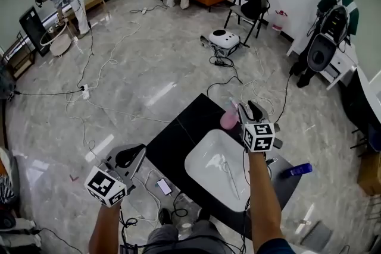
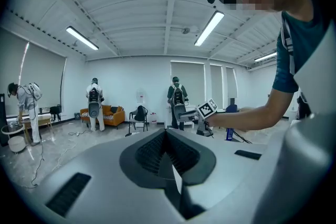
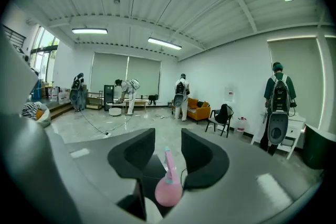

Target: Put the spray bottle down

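As I look along the right gripper (image 3: 168, 138), its jaws stand wide apart and press on nothing. The pink spray bottle (image 3: 168, 186) shows low in the gap between them, clear of both pads. From my head view, the bottle stands upright on the black counter (image 1: 178, 140), just beside the far rim of the white basin (image 1: 199, 154), with the right gripper close by it. My left gripper (image 2: 167, 139) has its jaws brought together with nothing between them, and it is held out over the floor, well apart from the counter. Inside the basin lies one thin pale item that I cannot make out. A small blue bottle (image 1: 297, 170) lies on the counter to the basin's right.
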`<move>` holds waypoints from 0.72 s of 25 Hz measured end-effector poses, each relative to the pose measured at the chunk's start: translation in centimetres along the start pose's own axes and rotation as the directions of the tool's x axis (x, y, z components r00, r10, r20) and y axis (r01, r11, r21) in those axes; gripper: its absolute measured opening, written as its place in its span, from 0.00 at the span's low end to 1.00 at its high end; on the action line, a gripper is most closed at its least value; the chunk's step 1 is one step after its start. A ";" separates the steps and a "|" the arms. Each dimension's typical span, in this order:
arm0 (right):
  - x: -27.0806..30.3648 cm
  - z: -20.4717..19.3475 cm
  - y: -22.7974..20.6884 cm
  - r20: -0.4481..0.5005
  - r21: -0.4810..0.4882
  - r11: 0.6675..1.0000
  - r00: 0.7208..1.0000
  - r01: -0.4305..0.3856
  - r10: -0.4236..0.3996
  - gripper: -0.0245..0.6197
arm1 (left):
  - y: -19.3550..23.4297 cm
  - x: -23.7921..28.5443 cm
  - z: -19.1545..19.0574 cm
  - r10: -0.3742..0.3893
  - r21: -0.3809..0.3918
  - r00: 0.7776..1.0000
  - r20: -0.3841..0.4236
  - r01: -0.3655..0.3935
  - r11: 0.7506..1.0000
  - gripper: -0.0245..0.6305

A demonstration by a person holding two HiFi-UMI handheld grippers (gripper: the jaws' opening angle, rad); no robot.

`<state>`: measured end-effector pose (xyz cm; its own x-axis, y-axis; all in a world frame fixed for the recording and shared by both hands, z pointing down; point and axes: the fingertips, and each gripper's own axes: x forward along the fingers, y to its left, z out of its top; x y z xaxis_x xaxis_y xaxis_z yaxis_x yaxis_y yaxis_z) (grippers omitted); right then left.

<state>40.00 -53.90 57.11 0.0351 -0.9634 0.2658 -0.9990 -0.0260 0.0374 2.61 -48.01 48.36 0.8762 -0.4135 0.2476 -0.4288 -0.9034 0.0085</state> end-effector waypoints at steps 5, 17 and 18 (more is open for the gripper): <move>-6.5 6.6 3.6 0.080 0.045 0.997 0.996 -0.055 0.051 0.21 | 0.0 -3.3 3.5 0.007 0.028 0.999 0.052 -0.008 1.000 0.04; -25.0 16.0 14.6 0.220 0.032 0.979 0.957 -0.202 0.190 0.06 | -3.8 -12.8 10.2 -0.027 0.106 0.989 0.146 0.012 0.994 0.04; -26.1 16.1 15.5 0.220 0.027 0.976 0.954 -0.215 0.204 0.05 | -4.1 -13.2 10.2 -0.030 0.106 0.988 0.152 0.014 0.994 0.04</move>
<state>23.13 -33.43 35.26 -0.1766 -0.9831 0.0494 -0.9836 0.1743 -0.0462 -4.98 -40.02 35.14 0.9119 -0.3988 0.0971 -0.3909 -0.9159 -0.0908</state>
